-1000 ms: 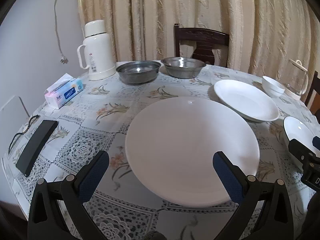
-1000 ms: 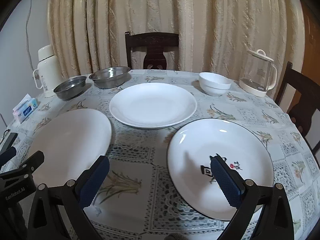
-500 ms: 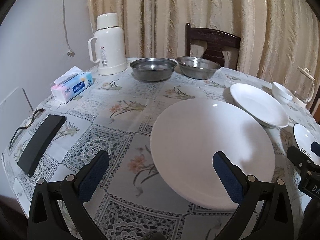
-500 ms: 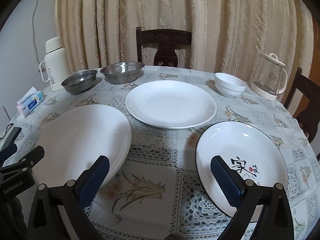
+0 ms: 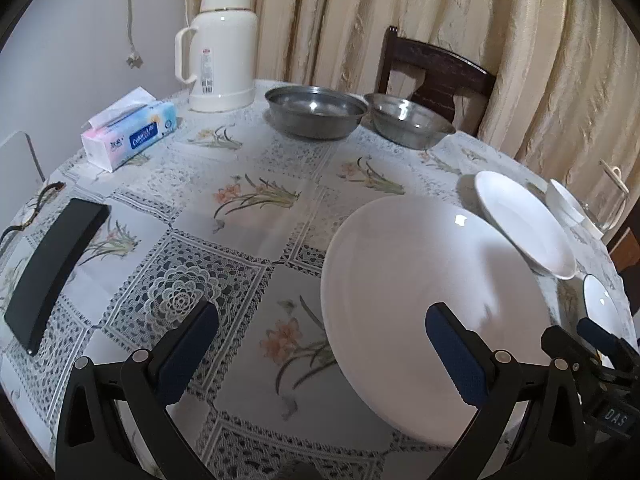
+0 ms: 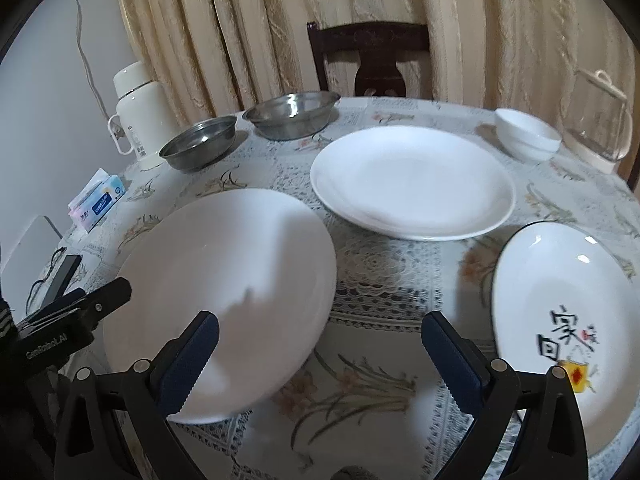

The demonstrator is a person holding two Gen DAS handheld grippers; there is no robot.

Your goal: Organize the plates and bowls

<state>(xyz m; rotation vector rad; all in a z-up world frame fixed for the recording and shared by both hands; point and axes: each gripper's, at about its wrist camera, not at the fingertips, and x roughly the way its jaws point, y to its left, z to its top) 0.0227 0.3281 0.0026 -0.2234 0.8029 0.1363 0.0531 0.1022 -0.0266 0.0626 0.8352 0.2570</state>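
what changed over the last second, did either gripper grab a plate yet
No grab. Both views swung toward the left: the left gripper now sits off the near white plate, and the right gripper hangs between that plate and the printed plate. Both jaws remain wide open and empty. The plates, steel bowls and thermos look unmoved.

Round table (image 5: pixel 248 216) wore lace-and-flower cloth. White thermos jug (image 5: pixel 221 46) stood far left; tissue pack (image 5: pixel 130 134) lay just nearer. Black flat case (image 5: pixel 56 270) lay at near left edge. Glass kettle (image 6: pixel 598 120) stood far right. Dark wooden chair (image 6: pixel 370 58) stood behind table, before beige curtains (image 6: pixel 460 20).
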